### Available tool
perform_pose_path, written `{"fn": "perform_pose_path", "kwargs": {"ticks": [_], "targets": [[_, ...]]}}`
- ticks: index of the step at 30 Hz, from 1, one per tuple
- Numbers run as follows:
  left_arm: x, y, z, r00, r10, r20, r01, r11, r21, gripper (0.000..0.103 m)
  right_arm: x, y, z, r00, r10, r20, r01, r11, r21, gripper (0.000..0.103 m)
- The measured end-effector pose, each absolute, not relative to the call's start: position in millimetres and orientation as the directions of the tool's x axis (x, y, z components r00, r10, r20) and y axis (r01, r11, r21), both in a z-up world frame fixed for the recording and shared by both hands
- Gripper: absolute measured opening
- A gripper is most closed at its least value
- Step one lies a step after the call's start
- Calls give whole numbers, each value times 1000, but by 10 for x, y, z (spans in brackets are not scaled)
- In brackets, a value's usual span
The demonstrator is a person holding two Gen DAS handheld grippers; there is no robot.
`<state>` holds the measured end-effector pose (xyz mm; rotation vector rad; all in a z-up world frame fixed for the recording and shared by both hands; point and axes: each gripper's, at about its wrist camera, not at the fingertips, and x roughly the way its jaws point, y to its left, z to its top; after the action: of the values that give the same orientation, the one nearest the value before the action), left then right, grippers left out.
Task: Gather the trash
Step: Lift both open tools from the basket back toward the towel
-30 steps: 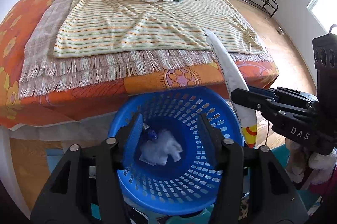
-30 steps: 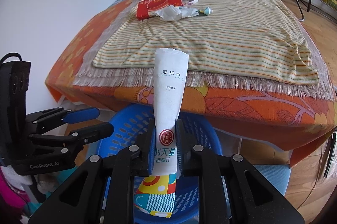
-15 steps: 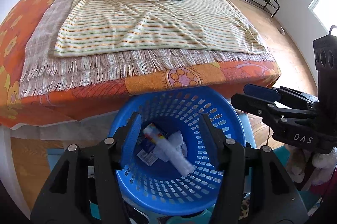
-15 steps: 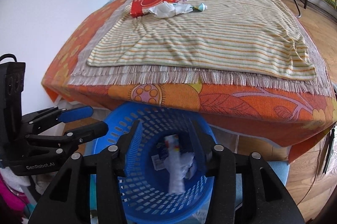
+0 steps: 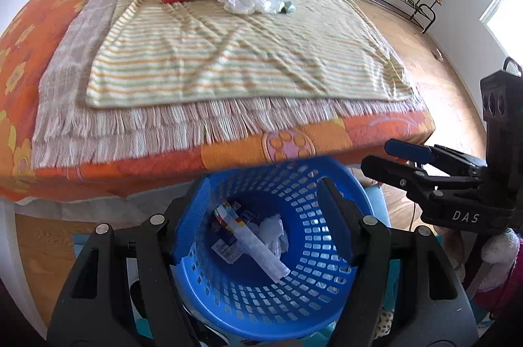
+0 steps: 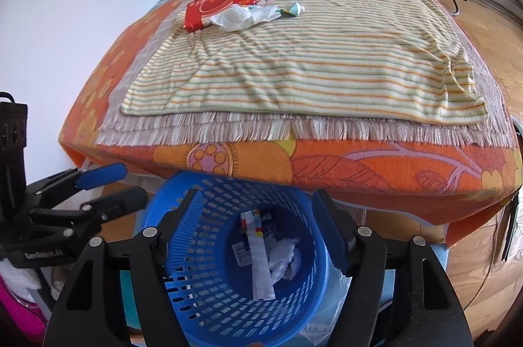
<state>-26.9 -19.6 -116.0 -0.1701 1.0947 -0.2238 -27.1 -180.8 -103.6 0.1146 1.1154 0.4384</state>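
Blue plastic basket (image 5: 271, 288) sits on the floor at the foot of the bed, below the orange bedspread (image 5: 228, 151). Both grippers point down-forward over its mouth.

Left gripper (image 5: 261, 216): fingers spread wide, roughly the basket's inner width, holding nothing; tips hang just over the basket's mouth, contact with the rim unclear.

Right gripper (image 6: 258, 223): fingers equally wide apart, empty, tips above the basket opening. In the left wrist view it shows from the side at the right, jaws parted.

Contents of basket: long white wipe packet (image 6: 260, 262) lying slantwise, colourful end toward the bed; crumpled white tissue (image 6: 286, 255) beside it; a small printed wrapper (image 6: 240, 254) at its other side.

Change vs 1.0 s ago: right gripper was then clamped on the wipe packet, held upright above the basket. Packet now released and lying inside. Since 0.5 s ago it has barely moved.

Remaining on the striped blanket (image 6: 310, 59): red tissue pack (image 6: 222, 2), crumpled white tissue pile (image 6: 238, 17), a small teal-capped item (image 6: 295, 8), all near the far end, well apart from the grippers.
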Motion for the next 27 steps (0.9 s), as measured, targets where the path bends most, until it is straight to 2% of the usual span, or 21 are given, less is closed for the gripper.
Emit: {"fn": "perform_pose_path", "kwargs": {"ticks": [11,18,27], "targets": [[272,-99,-853,483,-237,-843,78,970,-229,70,164,-1931,-777,400,418,-815,-254,905,340,69],[756,-125,-785,496,-242,-834,79,969,-234,70,681,-1999,-501,459,410,-788,-271,910,316,69],[1324,-295,-897,502,-228,-834,107,974,-202,70,1451,-2097,-601,430,460,-777,-148,885,442,69]]}}
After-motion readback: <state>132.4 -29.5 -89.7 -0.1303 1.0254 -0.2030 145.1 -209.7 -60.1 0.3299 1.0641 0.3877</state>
